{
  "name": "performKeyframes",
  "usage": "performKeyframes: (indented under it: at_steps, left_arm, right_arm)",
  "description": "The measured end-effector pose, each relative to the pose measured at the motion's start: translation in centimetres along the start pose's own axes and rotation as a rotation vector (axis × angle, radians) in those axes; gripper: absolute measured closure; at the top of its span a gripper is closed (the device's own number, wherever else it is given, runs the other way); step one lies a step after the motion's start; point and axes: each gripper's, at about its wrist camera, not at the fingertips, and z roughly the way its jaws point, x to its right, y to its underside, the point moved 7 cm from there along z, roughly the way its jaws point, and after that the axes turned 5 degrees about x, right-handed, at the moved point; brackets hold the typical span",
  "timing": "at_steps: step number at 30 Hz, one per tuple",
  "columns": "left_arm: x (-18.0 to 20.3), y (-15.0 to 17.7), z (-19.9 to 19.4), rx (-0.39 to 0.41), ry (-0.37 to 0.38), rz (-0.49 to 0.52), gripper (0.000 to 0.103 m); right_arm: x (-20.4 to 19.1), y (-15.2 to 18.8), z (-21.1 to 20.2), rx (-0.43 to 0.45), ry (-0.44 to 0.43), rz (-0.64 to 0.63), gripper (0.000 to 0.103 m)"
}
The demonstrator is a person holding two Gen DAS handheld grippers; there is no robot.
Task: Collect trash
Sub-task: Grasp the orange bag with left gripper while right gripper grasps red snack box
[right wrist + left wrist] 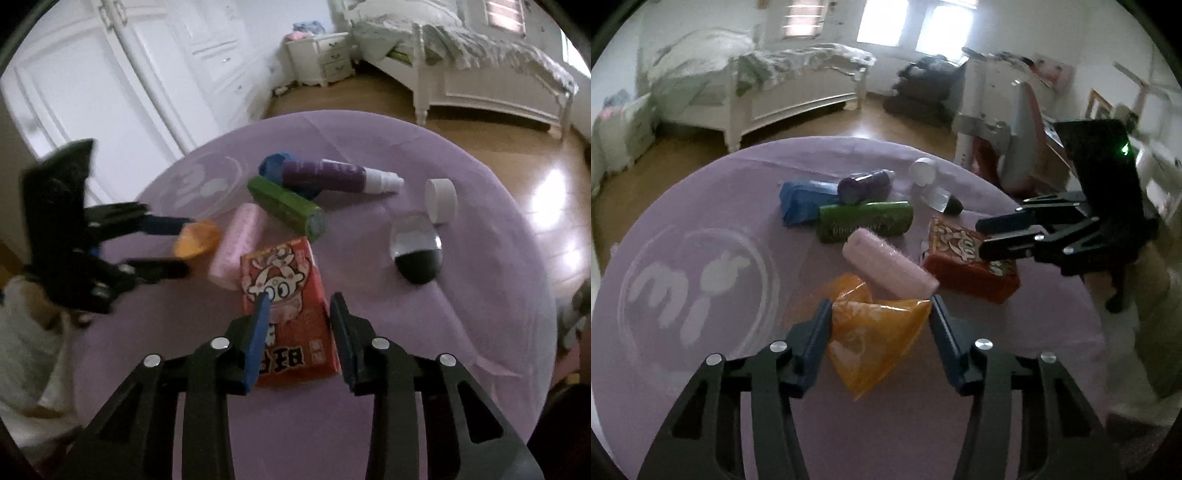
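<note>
An orange plastic wrapper (873, 338) lies on the purple round table (701, 369); my left gripper (879, 308) is open with its fingers on either side of it, and both show at the left of the right wrist view, the wrapper (197, 237) and the gripper (186, 245). My right gripper (299, 297) is open with its fingers either side of a red carton (288, 306), which also shows in the left wrist view (964, 264), as does the right gripper (980, 236). A pink roll (888, 267), green roll (864, 220), blue roll (803, 199) and purple bottle (332, 177) lie beyond.
A white cap (441, 199) and a clear-and-black oval object (417, 251) lie on the table's right side. A white logo (687, 280) is printed on the cloth. A white bed (783, 85), wardrobe (129, 74) and wooden floor surround the table.
</note>
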Motion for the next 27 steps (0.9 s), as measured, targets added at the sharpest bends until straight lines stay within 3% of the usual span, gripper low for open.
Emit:
performKeyframes:
  at_steps: [2, 4, 9, 11, 13, 18, 20, 22, 24, 27]
  left_arm:
    - [0.4, 0.7, -0.2, 0.000, -0.010, -0.006, 0.052]
    - [0.6, 1.0, -0.5, 0.008, -0.021, -0.018, 0.052]
    - [0.4, 1.2, -0.7, 0.003, -0.053, -0.032, 0.041]
    - [0.3, 1.5, -0.3, -0.022, -0.082, -0.014, 0.031]
    - [0.0, 1.7, -0.1, -0.044, -0.115, -0.009, 0.015]
    - [-1.3, 1.4, 0.0, -0.032, -0.112, -0.049, 0.015]
    - [-1.6, 1.7, 0.6, -0.063, -0.092, -0.070, 0.026]
    - [-1.4, 1.5, 0.5, -0.062, -0.096, -0.054, 0.063]
    - [-1.6, 1.7, 0.6, -0.067, -0.108, -0.060, 0.083]
    - [-1.9, 1.9, -0.1, -0.046, -0.091, -0.114, 0.083]
  right_arm:
    - [-0.3, -0.3, 0.3, 0.023, 0.019, -0.014, 0.027]
    - [-0.7, -0.4, 0.7, 0.019, -0.004, -0.032, 0.024]
    - [-2.6, 0.6, 2.9, -0.046, -0.013, -0.057, 0.025]
    - [-3.1, 1.1, 3.6, -0.063, 0.029, -0.066, 0.050]
    - [-3.3, 1.6, 3.4, -0.037, 0.036, -0.020, 0.050]
    - [-3.9, 2.2, 1.0, 0.077, -0.020, 0.141, 0.051]
    - [-4.1, 2.6, -0.5, 0.134, -0.055, 0.210, 0.051]
    - [-4.4, 3.0, -1.6, 0.182, -0.088, 0.270, 0.051]
    - [-4.4, 3.4, -2.7, 0.213, -0.107, 0.308, 0.051]
    - [-4.4, 3.8, -4.2, 0.249, -0.122, 0.345, 0.051]
